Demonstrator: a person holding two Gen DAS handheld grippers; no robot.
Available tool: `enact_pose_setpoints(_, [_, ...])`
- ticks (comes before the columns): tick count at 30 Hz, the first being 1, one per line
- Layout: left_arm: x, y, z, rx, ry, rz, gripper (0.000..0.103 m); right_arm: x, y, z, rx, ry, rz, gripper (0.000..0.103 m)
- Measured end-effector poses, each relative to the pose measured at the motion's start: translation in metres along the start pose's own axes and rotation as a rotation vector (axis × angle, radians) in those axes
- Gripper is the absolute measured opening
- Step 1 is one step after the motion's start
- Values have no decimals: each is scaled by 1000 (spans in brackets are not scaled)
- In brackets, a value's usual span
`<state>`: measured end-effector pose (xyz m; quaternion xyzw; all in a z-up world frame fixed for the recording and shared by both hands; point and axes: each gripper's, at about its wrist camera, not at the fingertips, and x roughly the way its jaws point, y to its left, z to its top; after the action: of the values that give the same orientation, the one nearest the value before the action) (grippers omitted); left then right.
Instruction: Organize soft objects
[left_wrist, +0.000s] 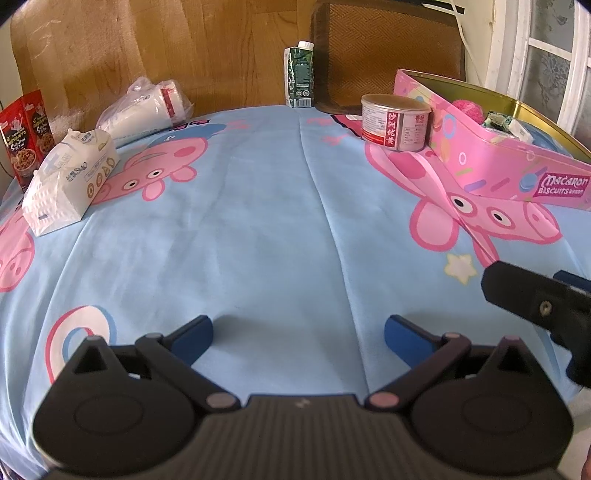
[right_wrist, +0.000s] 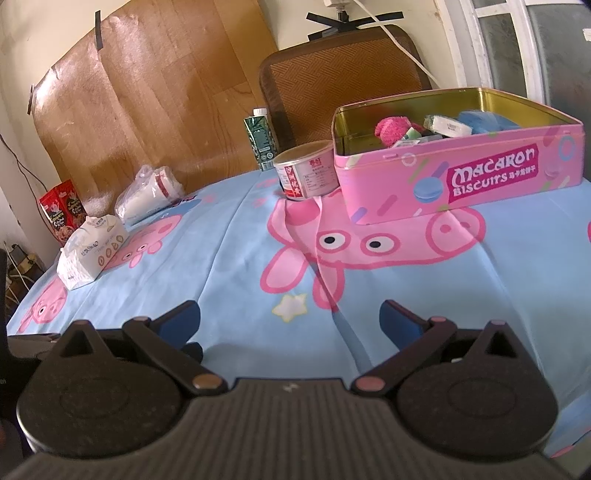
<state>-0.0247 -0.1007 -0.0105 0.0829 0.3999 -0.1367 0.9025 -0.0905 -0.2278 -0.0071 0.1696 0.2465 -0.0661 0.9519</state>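
A pink macaron biscuit tin (right_wrist: 458, 184) stands open at the far right of the table; it also shows in the left wrist view (left_wrist: 491, 162). Inside lie a pink fluffy ball (right_wrist: 391, 129), a blue soft item (right_wrist: 484, 120) and small packets (right_wrist: 447, 125). A white tissue pack (left_wrist: 70, 177) lies at the far left, also in the right wrist view (right_wrist: 92, 251). My left gripper (left_wrist: 298, 336) is open and empty above the blue cloth. My right gripper (right_wrist: 290, 319) is open and empty, well short of the tin; its body shows in the left wrist view (left_wrist: 539, 299).
A round can (left_wrist: 395, 122) stands left of the tin. A green carton (left_wrist: 300, 75) is at the back, with a bagged stack of cups (left_wrist: 144, 107) and red snack boxes (left_wrist: 26, 136) at the left. A chair (right_wrist: 340, 77) stands behind the table.
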Motion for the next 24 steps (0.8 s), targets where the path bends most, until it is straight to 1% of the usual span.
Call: enact_pose_setpoints(24, [-2, -4, -2, 27, -6, -3, 103, -2, -1, 0, 15, -13, -13, 103])
